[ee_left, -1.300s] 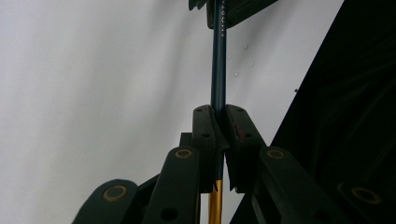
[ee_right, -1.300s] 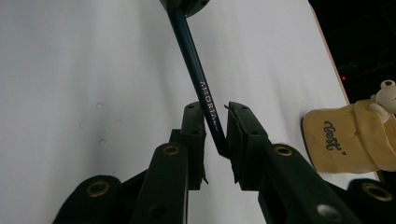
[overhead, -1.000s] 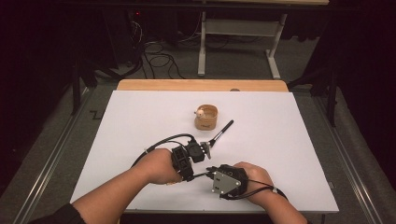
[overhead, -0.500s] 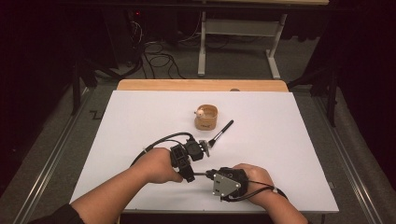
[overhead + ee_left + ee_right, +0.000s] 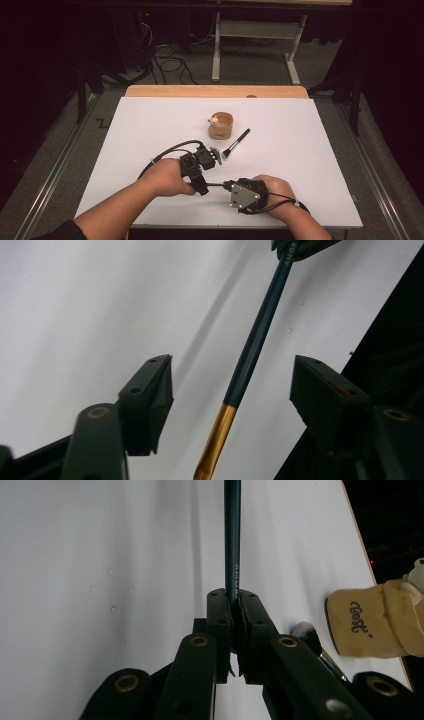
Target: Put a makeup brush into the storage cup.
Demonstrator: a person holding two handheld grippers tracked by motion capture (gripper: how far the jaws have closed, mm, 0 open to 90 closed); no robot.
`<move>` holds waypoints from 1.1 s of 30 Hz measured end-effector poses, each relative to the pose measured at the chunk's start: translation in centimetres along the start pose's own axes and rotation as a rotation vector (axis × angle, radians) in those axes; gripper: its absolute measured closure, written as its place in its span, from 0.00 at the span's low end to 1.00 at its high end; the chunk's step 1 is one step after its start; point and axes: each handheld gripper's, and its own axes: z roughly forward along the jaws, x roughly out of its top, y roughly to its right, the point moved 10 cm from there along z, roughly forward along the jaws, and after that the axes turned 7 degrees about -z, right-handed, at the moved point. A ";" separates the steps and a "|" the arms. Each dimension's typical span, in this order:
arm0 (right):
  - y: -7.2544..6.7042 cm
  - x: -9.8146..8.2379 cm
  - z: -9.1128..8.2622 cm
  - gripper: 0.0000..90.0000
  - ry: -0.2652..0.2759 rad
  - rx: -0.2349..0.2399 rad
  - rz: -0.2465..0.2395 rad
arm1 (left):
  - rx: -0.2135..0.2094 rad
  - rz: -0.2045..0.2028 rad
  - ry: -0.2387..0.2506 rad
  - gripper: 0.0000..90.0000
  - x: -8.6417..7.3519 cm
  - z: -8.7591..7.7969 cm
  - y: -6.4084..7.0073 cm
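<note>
The right gripper sits near the front edge of the white table, held in the person's right hand, its grey three-cornered plate facing up. In the right gripper view its own gripper has both jaws pressed together on the dark teal handle of a slim brush, which runs straight away from the pads over the table top; faint lettering shows on the handle just above the clamp. The left gripper lies just beside it toward the left, gripped by the left hand, with its cable looping off to the left. In the left gripper view the left gripper has its jaws standing well apart, having just been opening; the same slim brush passes between them, teal above and gold at the lower end, and neither pad touches it. At the top of that view the handle's far end is seen clamped in the right gripper's black pads. The slim brush therefore hangs between the two tools, held by the right one alone, above the table surface, where it throws a soft shadow. Farther back near the table's middle stands a small wooden cup with pale items in it, and just to its right a second, black-handled brush lies flat on the table, its bristles pointing toward the left gripper.
</note>
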 end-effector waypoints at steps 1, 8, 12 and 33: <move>0.0 -0.1 0.0 0.97 -0.003 0.002 0.000 | 0.002 -0.004 0.004 0.35 0.0 0.0 -0.1; -0.1 -0.4 0.0 0.97 -0.013 0.005 0.019 | 0.015 -0.049 0.036 0.25 -0.1 -0.3 -0.9; -0.1 -0.6 0.0 0.97 -0.018 0.006 0.032 | 0.009 -0.071 0.050 0.20 -0.3 -0.4 -1.2; 0.4 -2.2 0.1 0.97 -0.057 0.004 0.060 | 0.011 -0.184 0.055 0.18 -2.3 0.0 -3.3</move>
